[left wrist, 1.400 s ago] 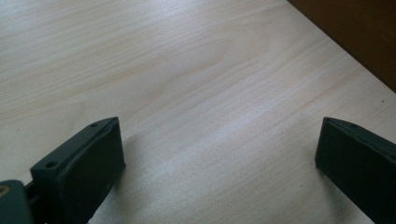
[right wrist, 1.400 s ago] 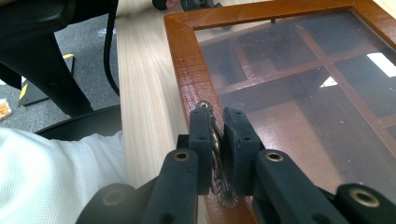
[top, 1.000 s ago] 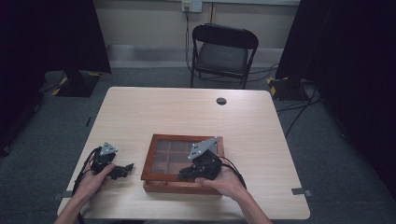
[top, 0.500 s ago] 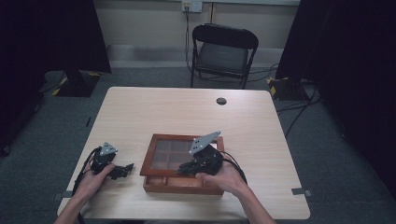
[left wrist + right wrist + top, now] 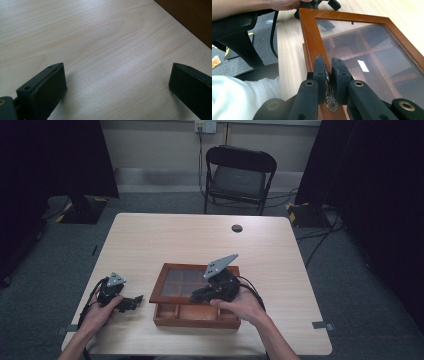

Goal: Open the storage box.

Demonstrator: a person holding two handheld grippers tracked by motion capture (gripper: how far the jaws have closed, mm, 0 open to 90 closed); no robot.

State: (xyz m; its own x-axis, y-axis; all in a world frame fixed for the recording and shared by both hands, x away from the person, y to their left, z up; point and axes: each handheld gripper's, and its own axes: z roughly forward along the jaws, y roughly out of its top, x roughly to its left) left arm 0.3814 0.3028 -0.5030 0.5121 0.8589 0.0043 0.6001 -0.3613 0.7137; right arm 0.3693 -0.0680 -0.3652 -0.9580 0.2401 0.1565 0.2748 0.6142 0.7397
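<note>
Box: I see a brown wooden box (image 5: pixel 196 315) on the table (image 5: pixel 165 240), near the front edge, between my two hands.
Lid: the glass lid (image 5: pixel 177 280) is lifted at the front, so the front little rooms of the box show under it. It tilts up toward me.
Latch: a small metal latch (image 5: pixel 327 82) sits on the front edge of the lid.
Right gripper: my right gripper (image 5: pixel 327 66) has its jaws squeezed together on that latch. It holds the lid up off the box. In the high view it is over the front right part of the lid.
Left gripper: my left gripper (image 5: pixel 131 303) rests low over the bare table, just left of the box. Its jaws are wide apart with nothing between them.
Chair: a black chair (image 5: pixel 239 172) stands behind the table, well apart from the box.
</note>
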